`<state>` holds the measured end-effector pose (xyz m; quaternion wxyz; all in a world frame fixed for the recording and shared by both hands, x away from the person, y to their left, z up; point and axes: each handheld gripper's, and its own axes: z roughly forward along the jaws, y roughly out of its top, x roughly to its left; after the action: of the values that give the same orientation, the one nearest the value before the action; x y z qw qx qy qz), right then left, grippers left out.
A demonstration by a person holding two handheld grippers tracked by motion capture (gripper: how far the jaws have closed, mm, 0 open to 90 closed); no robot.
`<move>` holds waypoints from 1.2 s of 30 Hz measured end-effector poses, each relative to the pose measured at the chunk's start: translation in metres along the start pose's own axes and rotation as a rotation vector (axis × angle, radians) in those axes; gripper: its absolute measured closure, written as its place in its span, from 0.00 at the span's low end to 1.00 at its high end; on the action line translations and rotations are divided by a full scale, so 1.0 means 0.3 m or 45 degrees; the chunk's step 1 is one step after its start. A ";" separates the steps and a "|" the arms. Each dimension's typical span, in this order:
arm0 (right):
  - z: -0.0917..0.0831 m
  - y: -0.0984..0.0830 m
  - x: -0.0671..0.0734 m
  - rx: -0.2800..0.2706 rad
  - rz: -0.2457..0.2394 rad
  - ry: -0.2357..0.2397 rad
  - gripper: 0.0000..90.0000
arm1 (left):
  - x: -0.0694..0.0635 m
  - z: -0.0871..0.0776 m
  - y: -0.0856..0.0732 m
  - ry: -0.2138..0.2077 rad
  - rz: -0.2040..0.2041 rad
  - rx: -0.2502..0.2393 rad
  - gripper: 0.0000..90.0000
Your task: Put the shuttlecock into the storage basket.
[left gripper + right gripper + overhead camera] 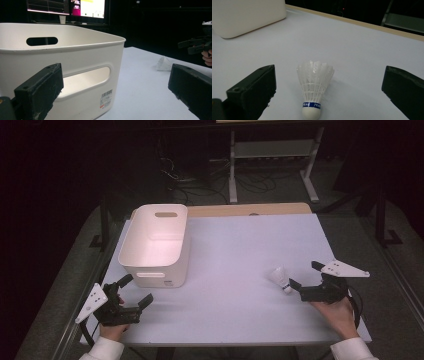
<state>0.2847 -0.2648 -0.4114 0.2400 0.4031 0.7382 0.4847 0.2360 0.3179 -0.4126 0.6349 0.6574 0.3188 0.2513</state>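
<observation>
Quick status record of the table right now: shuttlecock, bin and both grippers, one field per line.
shuttlecock: lying on the table, cork end toward the right gripper, between its jaws but untouched
right gripper: open, just behind the shuttlecock
left gripper: open, holding nothing, near the bin's front corner
bin: white, upright, on the table's left side, looks empty

The shuttlecock (315, 82) is white, feathers and cork alike, with a blue band bearing white letters round its neck. The plastic bin (155, 242) is plain white. The table mat (240, 270) is pale lavender-white. Both grippers (302, 281) (137, 290) are black with light grey plates.
</observation>
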 end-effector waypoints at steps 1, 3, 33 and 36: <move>0.002 0.003 0.002 0.008 -0.001 -0.002 0.00 | -0.001 0.000 0.001 0.000 -0.001 0.001 0.00; 0.011 0.010 0.005 0.024 -0.020 -0.009 0.00 | -0.001 0.000 0.001 0.001 0.002 0.001 0.00; 0.105 0.048 0.030 0.276 -0.056 0.062 0.00 | -0.002 -0.001 0.003 -0.005 -0.003 -0.014 0.00; 0.113 0.047 0.026 0.295 -0.044 0.072 0.00 | -0.002 0.000 0.003 -0.007 -0.004 -0.016 0.00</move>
<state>0.3106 -0.2378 -0.4124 0.1793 0.4015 0.8026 0.4031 0.2356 0.3175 -0.4115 0.6404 0.6534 0.3166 0.2505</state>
